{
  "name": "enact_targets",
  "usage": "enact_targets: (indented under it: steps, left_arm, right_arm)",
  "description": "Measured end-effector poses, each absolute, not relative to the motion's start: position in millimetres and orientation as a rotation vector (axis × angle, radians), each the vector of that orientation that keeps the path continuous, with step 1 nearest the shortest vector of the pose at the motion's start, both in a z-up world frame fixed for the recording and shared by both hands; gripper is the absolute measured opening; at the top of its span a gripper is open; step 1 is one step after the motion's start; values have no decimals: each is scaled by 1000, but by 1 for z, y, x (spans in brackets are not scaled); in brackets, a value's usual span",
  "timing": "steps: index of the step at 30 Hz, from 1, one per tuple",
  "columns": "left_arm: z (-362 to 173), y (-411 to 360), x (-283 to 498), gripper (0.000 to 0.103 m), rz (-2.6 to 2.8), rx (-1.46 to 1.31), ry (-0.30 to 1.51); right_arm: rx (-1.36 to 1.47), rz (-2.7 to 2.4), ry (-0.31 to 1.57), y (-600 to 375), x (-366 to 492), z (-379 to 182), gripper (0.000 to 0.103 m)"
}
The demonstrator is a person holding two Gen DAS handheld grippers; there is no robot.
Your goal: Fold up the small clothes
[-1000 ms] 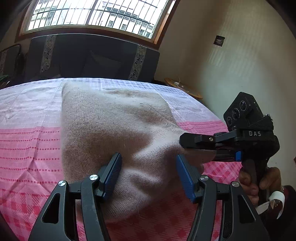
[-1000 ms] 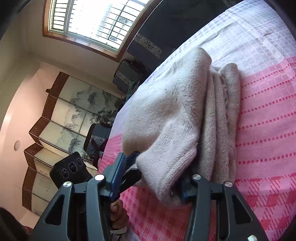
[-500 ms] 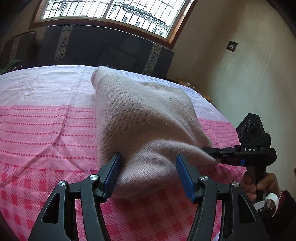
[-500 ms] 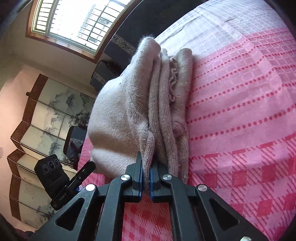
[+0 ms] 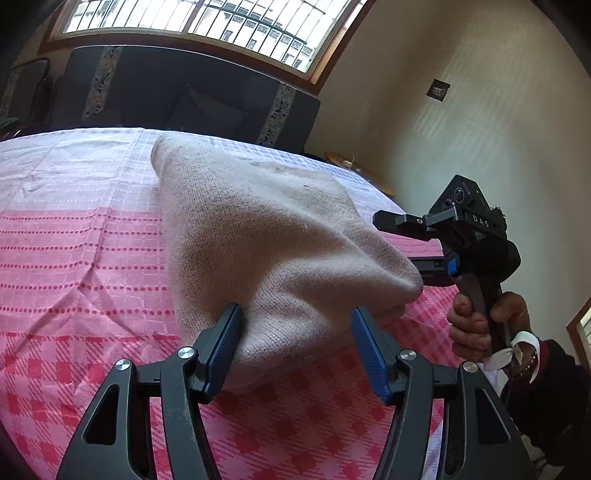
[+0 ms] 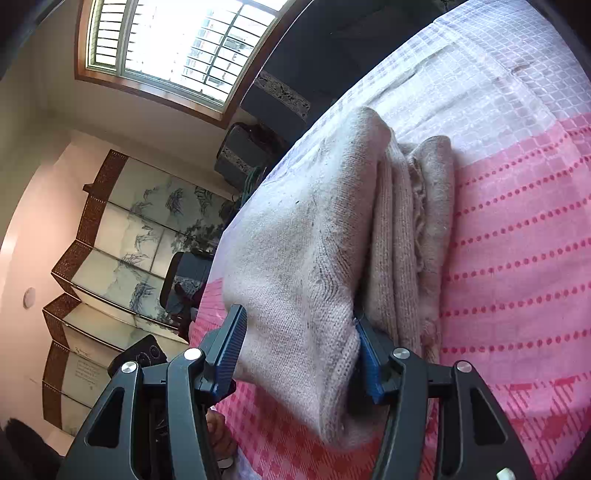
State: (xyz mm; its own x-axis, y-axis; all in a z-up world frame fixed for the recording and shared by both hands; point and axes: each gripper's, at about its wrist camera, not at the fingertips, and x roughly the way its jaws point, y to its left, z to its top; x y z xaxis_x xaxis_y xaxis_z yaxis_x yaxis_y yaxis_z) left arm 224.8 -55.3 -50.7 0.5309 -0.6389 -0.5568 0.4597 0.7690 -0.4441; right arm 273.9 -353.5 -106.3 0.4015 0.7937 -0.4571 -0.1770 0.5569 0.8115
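On the bed, near edge: folded beige knit sweater (image 5: 258, 236) lying on a pink-and-white checked bedspread (image 5: 74, 258), layers stacked, folded edges visible in the right wrist view (image 6: 399, 240).
Sweater, near corner: bulging up between the blue pads of the left gripper (image 5: 297, 347); left pad touching the knit, right pad just beside it with a gap showing.
Left gripper state: jaws at a medium width around the corner, not squeezing it.
Right gripper (image 6: 299, 354): jaws opening, top layer of the sweater between them; right pad tucked under that layer against the lower folds, left pad just at the cloth's edge.
Right gripper from the left wrist view (image 5: 406, 243): at the sweater's right corner, upper finger clear above the knit, lower finger partly hidden behind it.
Hand on right gripper (image 5: 476, 321): wrapped around the handle, dark sleeve (image 5: 554, 387) behind.
Far side: dark headboard (image 5: 177, 96) under a barred window (image 5: 207, 18).
Left in the right wrist view: painted folding screen (image 6: 122, 251) against the wall.
Right wall: small dark plate (image 5: 438, 89) high up.
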Motion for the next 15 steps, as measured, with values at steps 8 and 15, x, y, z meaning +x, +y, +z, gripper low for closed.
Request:
enact_targets:
  steps: [8,15]
  left_arm:
    - [-53,-50,224,62,-680,-275,779]
    - [-52,-47,224,62,-693,-265,784]
  right_arm:
    - [590,509,939,-347,299,-91,10]
    - [677,514,951,-371,294,-112,10]
